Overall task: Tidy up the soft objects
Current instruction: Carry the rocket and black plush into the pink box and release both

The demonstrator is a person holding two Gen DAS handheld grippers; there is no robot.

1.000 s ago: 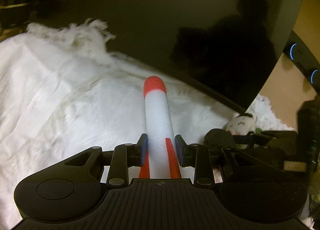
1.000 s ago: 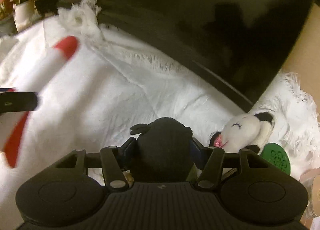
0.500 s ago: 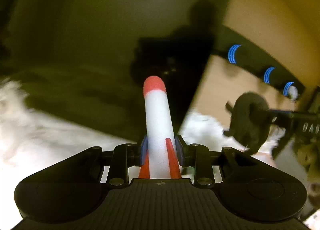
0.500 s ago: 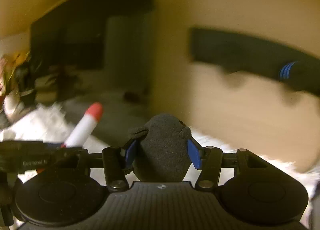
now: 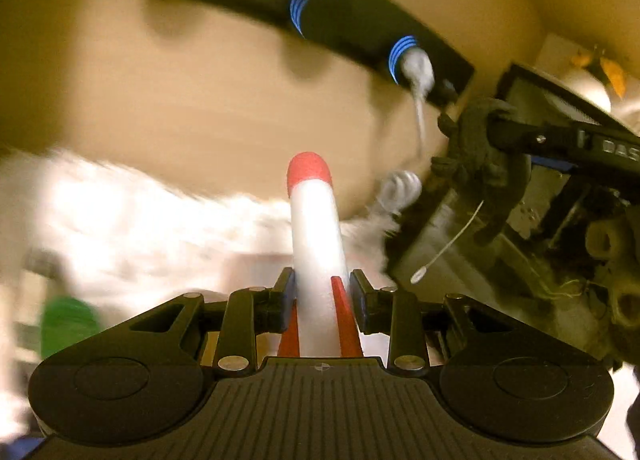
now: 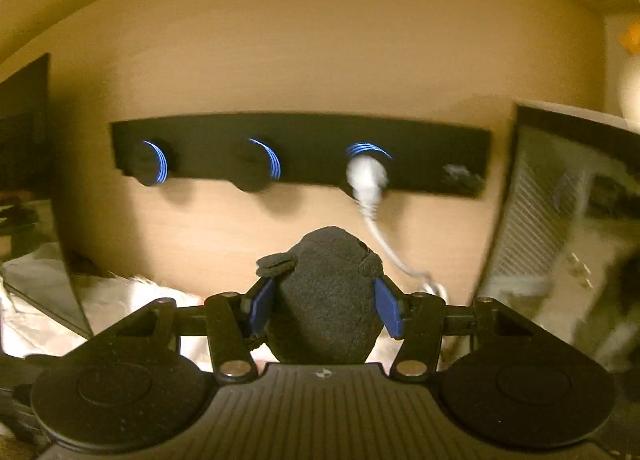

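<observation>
My left gripper (image 5: 322, 292) is shut on a white foam rocket (image 5: 316, 236) with a red tip and red fins; it points up and away, held in the air. My right gripper (image 6: 326, 308) is shut on a dark grey plush toy (image 6: 326, 296). In the left wrist view the right gripper (image 5: 532, 139) with the plush toy (image 5: 472, 147) shows at the upper right, above a dark open container (image 5: 520, 244) holding several objects.
A black power strip (image 6: 300, 151) with blue-lit sockets is fixed to a wooden wall; a white plug and cable (image 6: 370, 187) hang from it. A white fringed cloth (image 5: 140, 219) covers the surface. A green object (image 5: 68, 324) sits low left. A dark screen (image 6: 24, 163) is at left.
Both grippers have swung right and up, from the white cloth and black screen towards the wooden wall, power strip and dark container. Each keeps its toy; the views are motion-blurred.
</observation>
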